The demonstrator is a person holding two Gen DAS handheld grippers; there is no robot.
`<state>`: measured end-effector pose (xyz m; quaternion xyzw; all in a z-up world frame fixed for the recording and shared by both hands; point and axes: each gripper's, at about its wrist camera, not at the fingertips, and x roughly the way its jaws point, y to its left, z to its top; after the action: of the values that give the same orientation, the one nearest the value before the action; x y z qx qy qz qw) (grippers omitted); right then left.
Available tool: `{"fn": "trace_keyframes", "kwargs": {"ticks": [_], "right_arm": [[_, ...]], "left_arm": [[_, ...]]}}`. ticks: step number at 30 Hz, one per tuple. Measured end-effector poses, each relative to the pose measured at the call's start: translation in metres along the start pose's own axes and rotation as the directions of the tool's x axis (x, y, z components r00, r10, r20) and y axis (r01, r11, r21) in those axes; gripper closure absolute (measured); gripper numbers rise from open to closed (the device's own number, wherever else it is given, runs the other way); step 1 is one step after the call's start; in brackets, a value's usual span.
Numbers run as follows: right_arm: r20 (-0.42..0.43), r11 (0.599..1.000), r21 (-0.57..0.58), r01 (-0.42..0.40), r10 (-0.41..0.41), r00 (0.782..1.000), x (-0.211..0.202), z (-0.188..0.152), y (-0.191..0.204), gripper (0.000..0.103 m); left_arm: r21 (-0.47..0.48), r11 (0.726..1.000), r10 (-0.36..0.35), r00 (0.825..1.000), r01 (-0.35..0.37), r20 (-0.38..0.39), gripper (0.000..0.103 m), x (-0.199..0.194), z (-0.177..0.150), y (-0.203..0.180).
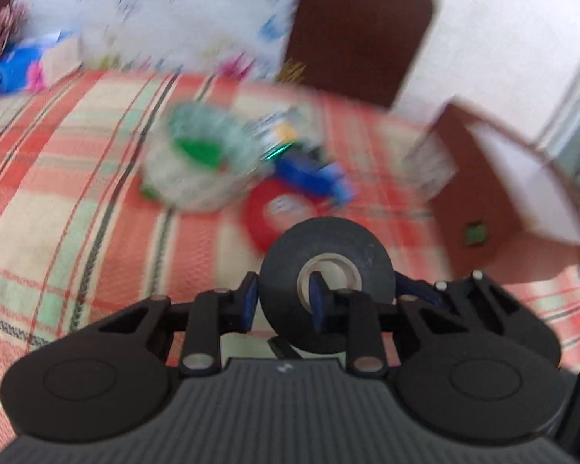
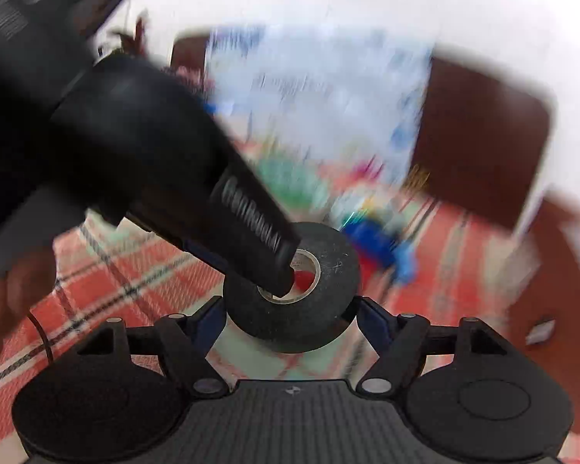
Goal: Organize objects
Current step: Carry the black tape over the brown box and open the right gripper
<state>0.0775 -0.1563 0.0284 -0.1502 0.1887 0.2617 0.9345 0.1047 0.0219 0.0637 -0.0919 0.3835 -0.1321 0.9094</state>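
Left wrist view: left gripper (image 1: 284,299) fingers clamp the black tape roll's (image 1: 326,284) wall; right gripper (image 2: 290,315) fingers straddle it.

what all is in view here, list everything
black tape roll: 1, black, between both grippers
red tape roll: 1, red, on the cover behind it
clear tub: 1, clear with green inside, mid cover
blue item: 1, blue, blurred, beside the tub
cardboard box: 1, brown, right
pillow: 1, white floral, back
plaid cover: 1, red and cream
left gripper: black, one finger through the roll's core
right gripper: black, flanks the roll
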Motion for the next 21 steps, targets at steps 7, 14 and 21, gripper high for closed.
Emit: {"fn": "trace_keyframes", "kwargs": {"ticks": [7,14,21], "right_arm": [[0.216,0.948,0.11,0.3,-0.318,0.923,-0.065,0.009,-0.069,0.029],[0.1,0.883,0.189,0.429,-0.452,0.886,-0.048,-0.017,-0.152,0.016],[0.149,0.852,0.305,0.425,-0.484,0.863,-0.075,-0.035,-0.146,0.016]], "left_arm": [[0.252,0.958,-0.179,0.97,0.134,0.165,0.073,-0.017,0.042,-0.12],[0.347,0.921,-0.216,0.974,0.178,0.072,0.063,0.059,0.063,-0.204],[0.362,0.93,-0.11,0.987,0.061,0.117,0.056,0.055,0.039,-0.202]]}}
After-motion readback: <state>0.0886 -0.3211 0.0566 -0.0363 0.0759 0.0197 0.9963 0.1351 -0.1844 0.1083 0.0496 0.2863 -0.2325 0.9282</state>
